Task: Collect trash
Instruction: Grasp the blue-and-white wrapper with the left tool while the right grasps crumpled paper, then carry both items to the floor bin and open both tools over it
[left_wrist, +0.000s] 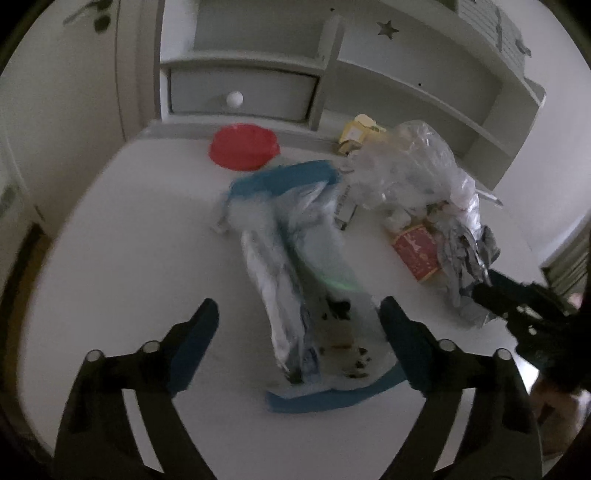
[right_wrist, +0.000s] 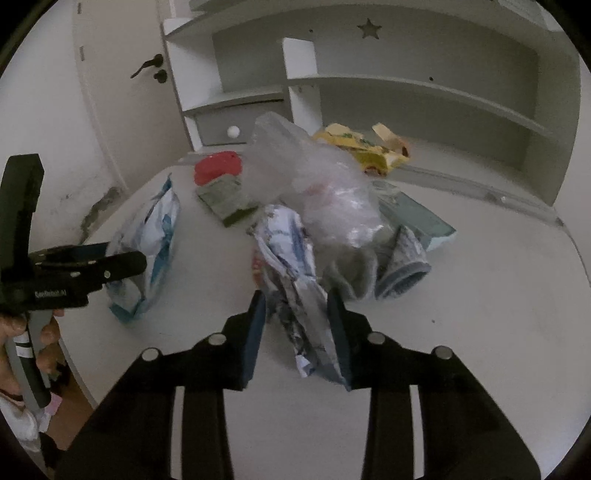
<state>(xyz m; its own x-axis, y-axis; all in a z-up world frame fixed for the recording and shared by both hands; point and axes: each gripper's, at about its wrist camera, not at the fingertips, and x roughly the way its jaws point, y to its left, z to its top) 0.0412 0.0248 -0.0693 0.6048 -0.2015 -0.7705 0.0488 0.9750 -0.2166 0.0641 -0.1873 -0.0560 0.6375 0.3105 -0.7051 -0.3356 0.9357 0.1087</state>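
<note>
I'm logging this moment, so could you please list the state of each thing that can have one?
Left gripper: open, straddling the blue-edged white plastic bag, which lies flat.
Right gripper: partly closed around the crumpled printed wrapper.
Clear plastic bag: crumpled.
Grey drawer with white knob: closed.
Yellow carton: torn open.
</note>
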